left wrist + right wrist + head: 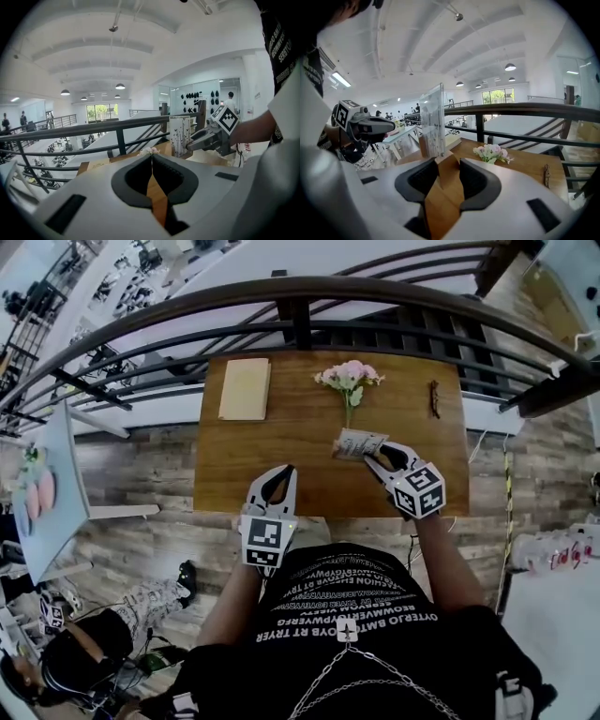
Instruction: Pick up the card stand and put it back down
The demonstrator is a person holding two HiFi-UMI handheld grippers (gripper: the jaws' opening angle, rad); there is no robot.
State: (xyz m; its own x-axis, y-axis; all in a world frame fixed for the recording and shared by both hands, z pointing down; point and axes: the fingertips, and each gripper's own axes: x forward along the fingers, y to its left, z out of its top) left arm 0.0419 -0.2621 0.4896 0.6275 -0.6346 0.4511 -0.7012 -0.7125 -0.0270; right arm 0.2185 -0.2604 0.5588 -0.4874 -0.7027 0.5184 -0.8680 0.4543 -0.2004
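Card stand (358, 442) clamped by its wooden base in my right claw (373, 458), panel upright — I judge it lifted; worktop (281, 446) lies straight below. Left claw (279, 472) closed, empty.

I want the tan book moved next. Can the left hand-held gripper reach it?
Probably yes: the left hand-held gripper is empty, jaws shut, and only bare table lies between it and the tan book. The card stand is off to its right.

Print on the card stand (359, 443) (like the dark thing (434, 398) on the table (281, 456)) is too small to tell.
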